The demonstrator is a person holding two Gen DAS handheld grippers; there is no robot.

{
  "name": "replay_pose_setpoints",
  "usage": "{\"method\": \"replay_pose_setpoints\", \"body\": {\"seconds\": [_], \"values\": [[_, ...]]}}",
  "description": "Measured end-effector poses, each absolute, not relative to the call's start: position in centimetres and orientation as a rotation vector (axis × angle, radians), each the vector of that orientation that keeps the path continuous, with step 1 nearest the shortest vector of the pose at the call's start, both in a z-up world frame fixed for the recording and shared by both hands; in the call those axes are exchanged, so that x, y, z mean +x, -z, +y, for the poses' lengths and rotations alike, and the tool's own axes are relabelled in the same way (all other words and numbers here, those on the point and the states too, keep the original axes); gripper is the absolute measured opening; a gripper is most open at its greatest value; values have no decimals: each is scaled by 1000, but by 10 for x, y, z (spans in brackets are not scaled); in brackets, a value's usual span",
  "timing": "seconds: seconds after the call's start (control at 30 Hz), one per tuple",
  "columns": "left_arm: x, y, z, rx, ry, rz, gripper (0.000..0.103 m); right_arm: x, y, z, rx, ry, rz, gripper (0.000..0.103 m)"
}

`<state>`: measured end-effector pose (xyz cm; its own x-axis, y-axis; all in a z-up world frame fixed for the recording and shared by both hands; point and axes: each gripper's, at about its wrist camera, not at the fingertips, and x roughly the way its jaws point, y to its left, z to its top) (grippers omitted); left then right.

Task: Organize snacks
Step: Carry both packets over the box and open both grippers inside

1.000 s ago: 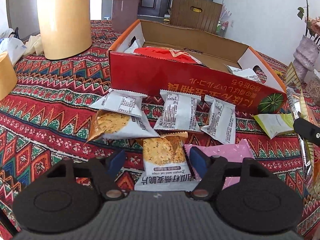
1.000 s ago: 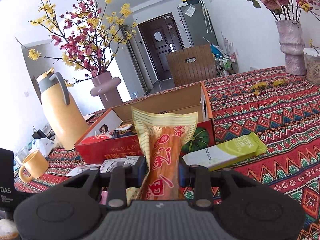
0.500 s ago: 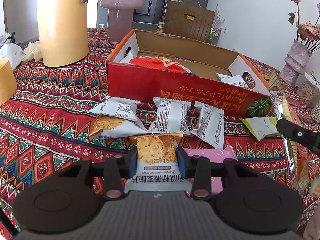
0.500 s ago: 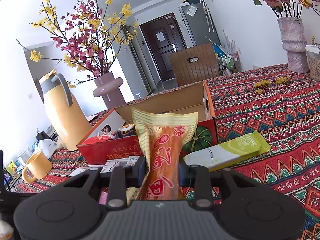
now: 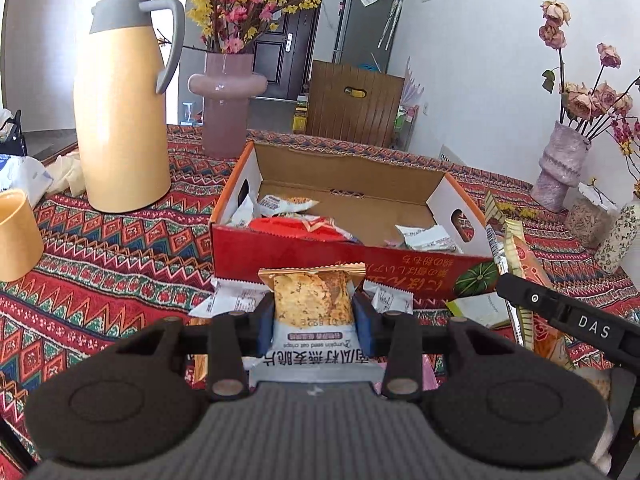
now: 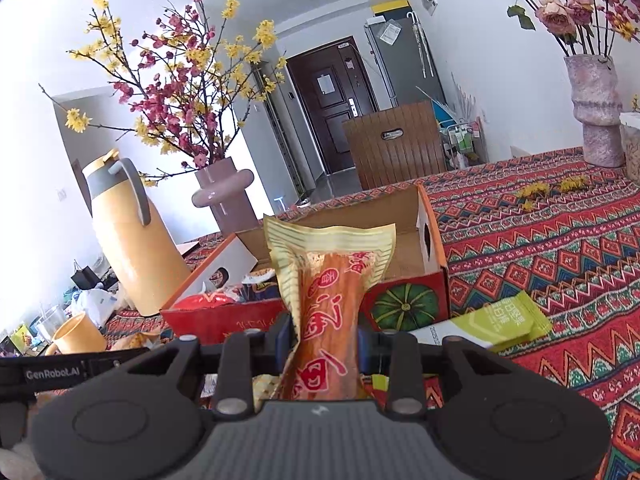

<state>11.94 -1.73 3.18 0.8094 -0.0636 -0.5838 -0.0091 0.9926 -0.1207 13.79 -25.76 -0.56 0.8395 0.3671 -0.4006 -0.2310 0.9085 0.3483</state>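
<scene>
Now, each gripper pinching its packet, left gripper (image 5: 313, 322) should lift the crisps packet (image 5: 312, 300) clear over the red box (image 5: 304, 248) wall; right gripper (image 6: 319, 342) holds the sausage packet (image 6: 326, 300).

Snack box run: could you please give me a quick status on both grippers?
Left gripper shut on crisp packet, lifted. Right gripper shut on sausage packet. Red box ahead, open, part filled. Path looks clear.

A yellow thermos jug (image 5: 122, 100) and a mauve vase (image 5: 226, 102) of blossom branches stand on the patterned bench cloth (image 5: 100, 256); a yellow cup (image 5: 16, 236) sits nearby.
</scene>
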Motion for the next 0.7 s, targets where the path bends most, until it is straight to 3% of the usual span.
{"method": "replay_pose_setpoints", "body": {"seconds": [0.7], "values": [[180, -87, -12, -132, -14, 476, 41, 205, -36, -236, 249, -303, 396, 31]]}}
